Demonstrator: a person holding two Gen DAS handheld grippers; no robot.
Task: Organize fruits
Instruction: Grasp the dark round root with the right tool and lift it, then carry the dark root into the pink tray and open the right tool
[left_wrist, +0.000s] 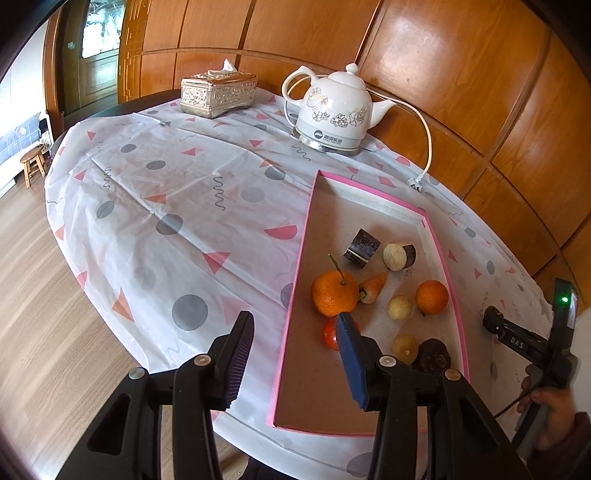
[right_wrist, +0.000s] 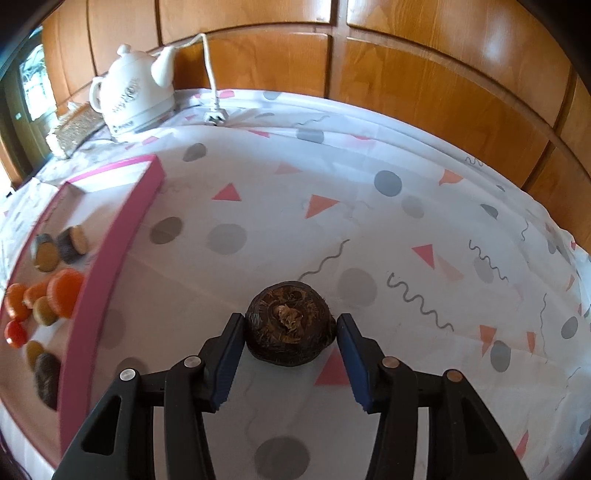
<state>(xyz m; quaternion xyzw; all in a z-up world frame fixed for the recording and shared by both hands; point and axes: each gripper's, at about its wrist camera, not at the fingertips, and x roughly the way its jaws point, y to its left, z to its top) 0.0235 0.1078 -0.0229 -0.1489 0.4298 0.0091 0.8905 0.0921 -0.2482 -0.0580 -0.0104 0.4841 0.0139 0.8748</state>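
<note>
A: Left wrist view first. What does the left gripper (left_wrist: 294, 318) do?

B: Its jaws are spread and nothing is between them. One finger is over the cloth (left_wrist: 166, 206) just left of the tray (left_wrist: 294, 295), the other is over the inside of the tray.

A: And what lies in the tray?

B: From left to right: a tomato (left_wrist: 330, 333) at the left rim, partly behind the finger, and a big orange (left_wrist: 334, 297) touching it. A small carrot (left_wrist: 373, 290) is just right of the big orange. Then come a pale ball (left_wrist: 399, 307) and a small orange (left_wrist: 431, 297) at the right rim. Two dark cut pieces (left_wrist: 362, 247) are more to the far end of the tray. A box (left_wrist: 218, 94) and a kettle (left_wrist: 332, 110) stand beyond the tray.

A: Now the right wrist view. Where is the right gripper (right_wrist: 288, 321)?

B: It is well to the right of the tray, over the cloth. A brown fruit (right_wrist: 291, 332) sits on the cloth between its fingers. The two tips touch the fruit on both sides, so it is pinching the fruit.
</note>
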